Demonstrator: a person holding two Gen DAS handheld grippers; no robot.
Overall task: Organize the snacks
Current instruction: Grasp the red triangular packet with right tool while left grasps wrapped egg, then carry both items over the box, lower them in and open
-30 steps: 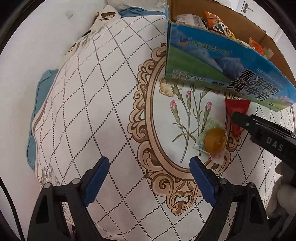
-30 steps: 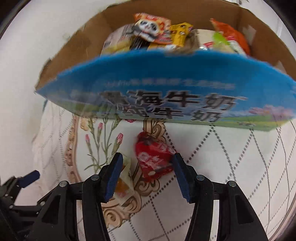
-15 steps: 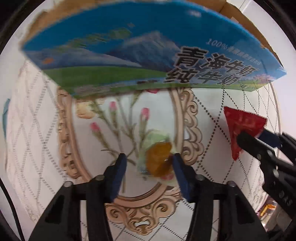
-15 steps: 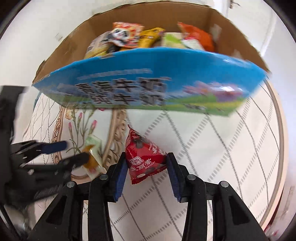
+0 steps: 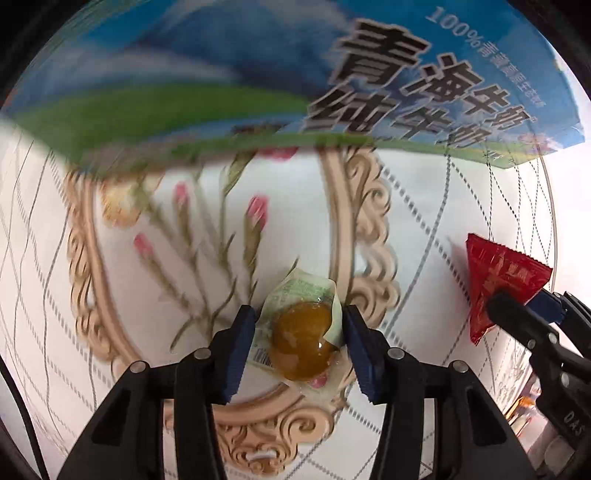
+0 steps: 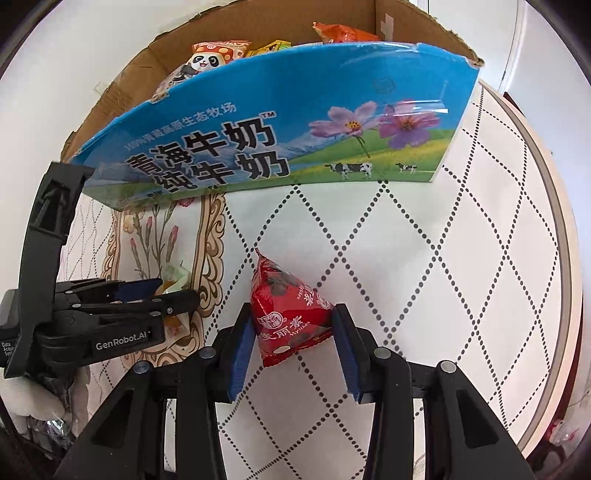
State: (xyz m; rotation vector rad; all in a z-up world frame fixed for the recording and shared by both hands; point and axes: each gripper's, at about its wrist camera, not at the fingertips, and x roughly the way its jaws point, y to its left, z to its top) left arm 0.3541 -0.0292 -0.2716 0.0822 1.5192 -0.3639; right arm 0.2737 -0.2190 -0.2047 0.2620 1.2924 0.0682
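Observation:
In the left wrist view my left gripper (image 5: pixel 298 318) points down at the table, shut on a clear-wrapped amber jelly cup (image 5: pixel 301 343) that lies on the patterned tablecloth (image 5: pixel 155 295). In the right wrist view my right gripper (image 6: pixel 293 318) is shut on a red triangular snack packet (image 6: pixel 284 306), which tips up from the cloth. The same red packet (image 5: pixel 495 266) shows at the right of the left wrist view. The left gripper (image 6: pixel 177 290) sits close on the left of the right one. Just behind both stands the blue milk carton box (image 6: pixel 295 122) with snacks inside.
A panda-print packet (image 6: pixel 210 59) and an orange packet (image 6: pixel 343 33) lie inside the box among others. The round table's rim (image 6: pixel 554 258) curves down the right side. The box's blue wall (image 5: pixel 221 74) rises right behind the jelly cup.
The left gripper slid right and down over the jelly cup and shut on it. The right gripper shut on the red packet and tipped it up; both now sit nearer the box.

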